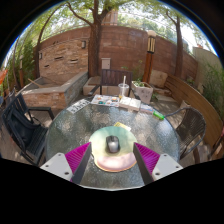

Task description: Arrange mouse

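Your gripper [113, 158] holds its fingers spread apart, released; a dark mouse [113, 144] rests between them on a round mousepad [113, 150] atop a glass table [90, 120].

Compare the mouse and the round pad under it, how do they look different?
The mouse is small, dark grey and humped; the round pad is much wider, flat and pale with pinkish and greenish tints. The mouse rests on top of the pad, while the pad lies directly on the glass table. Both sit just ahead of the open hand-held gripper, between its fingers.
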Tool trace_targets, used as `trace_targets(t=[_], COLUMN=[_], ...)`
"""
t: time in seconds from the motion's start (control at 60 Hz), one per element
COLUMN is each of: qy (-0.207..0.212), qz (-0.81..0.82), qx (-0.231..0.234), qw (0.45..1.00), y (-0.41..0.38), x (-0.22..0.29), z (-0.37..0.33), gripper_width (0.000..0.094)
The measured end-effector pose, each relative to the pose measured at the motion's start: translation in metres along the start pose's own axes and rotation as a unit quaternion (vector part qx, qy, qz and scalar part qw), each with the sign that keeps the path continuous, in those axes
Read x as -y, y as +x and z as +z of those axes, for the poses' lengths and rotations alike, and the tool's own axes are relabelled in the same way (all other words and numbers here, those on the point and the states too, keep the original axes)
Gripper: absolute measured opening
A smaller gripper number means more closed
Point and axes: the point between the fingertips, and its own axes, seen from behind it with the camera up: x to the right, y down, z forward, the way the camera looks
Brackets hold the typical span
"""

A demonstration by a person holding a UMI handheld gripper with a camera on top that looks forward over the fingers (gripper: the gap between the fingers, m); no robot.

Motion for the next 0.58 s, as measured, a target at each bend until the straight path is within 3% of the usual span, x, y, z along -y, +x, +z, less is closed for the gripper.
trace_targets(t=[0.267, 0.583], qy=[0.021, 0.026], qz=[-0.010, -0.013], qx=[-0.021, -0.014], qw=[1.000, 0.999], y=[-0.010, -0.022], x=[-0.016, -0.021], z=[-0.102, -0.132], gripper_width=[0.0859, 0.0852])
